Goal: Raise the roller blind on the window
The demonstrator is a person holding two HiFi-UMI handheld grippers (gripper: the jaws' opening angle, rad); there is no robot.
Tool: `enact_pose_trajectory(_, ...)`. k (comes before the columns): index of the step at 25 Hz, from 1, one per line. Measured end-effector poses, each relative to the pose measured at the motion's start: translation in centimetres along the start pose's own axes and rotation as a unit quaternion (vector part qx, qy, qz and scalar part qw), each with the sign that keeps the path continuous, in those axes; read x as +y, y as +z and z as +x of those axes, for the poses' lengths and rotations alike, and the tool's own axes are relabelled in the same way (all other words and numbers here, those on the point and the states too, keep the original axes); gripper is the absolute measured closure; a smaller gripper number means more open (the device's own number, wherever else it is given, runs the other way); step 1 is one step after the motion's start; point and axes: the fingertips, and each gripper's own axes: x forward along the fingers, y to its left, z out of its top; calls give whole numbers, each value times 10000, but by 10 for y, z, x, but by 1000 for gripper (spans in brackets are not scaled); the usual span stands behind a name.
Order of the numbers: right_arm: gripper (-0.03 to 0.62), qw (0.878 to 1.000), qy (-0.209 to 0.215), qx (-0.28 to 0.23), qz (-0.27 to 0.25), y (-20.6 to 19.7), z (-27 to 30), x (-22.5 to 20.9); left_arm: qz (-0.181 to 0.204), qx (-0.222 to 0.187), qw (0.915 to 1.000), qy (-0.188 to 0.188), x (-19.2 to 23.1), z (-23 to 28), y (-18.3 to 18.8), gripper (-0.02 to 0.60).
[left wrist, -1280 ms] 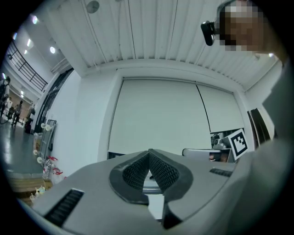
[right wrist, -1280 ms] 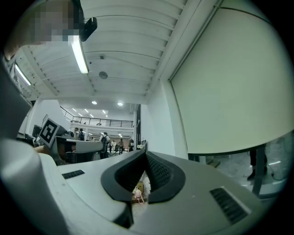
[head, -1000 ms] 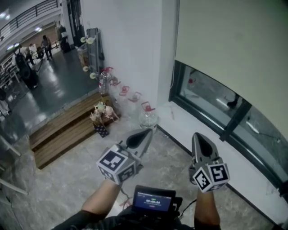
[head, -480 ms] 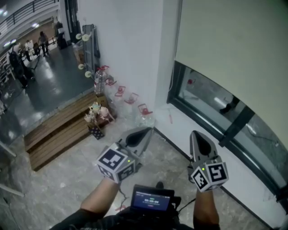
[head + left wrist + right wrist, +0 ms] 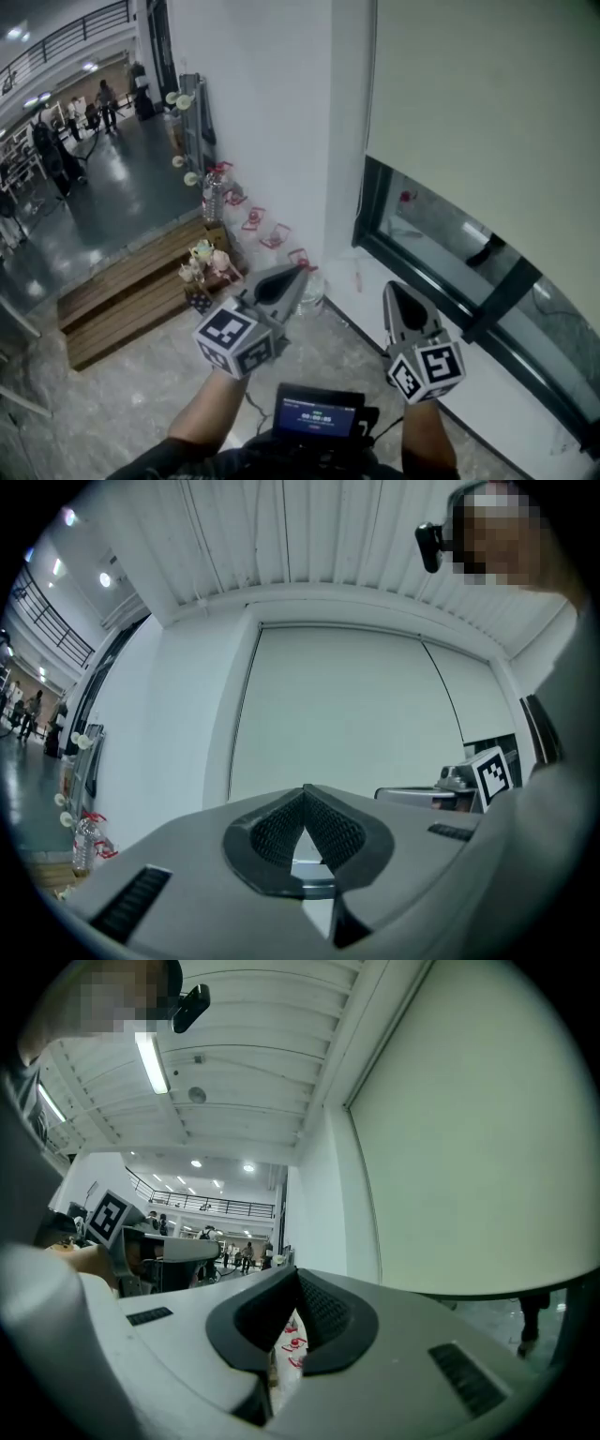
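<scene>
Two grippers, both low & left of the roller blind [image 5: 487,103]
Blind covers the upper window [image 5: 441,246], its hem running across w/ glass bare below. Right gripper [image 5: 397,291] is nearer, under the blind's left end; left gripper [image 5: 299,272] is further left. Both jaw pairs are pressed together, nothing betw. them.

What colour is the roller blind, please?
Pale cream roller blind, clearest in the head view.
</scene>
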Motion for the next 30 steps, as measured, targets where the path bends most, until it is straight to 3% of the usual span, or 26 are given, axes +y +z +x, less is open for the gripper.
enact_pose_trajectory(15,588,9986,379,-250,281,-9,62,-112,53,340,9984,443,34,116,-30,581)
enact_pose_trajectory(19,588,9986,398,-216,264,-14,77,-125,23,316,9987,406,38,133,-29,581)
enact_pose_trajectory(23,587,9988,356,-155,303,-23,93,-137,-285,138,9983,492,55,146,-30,581)
enact_pose_trajectory(30,588,9991,275,-119,307,-27,141,-150,-139,99,9997,194,90,181,-34,581)
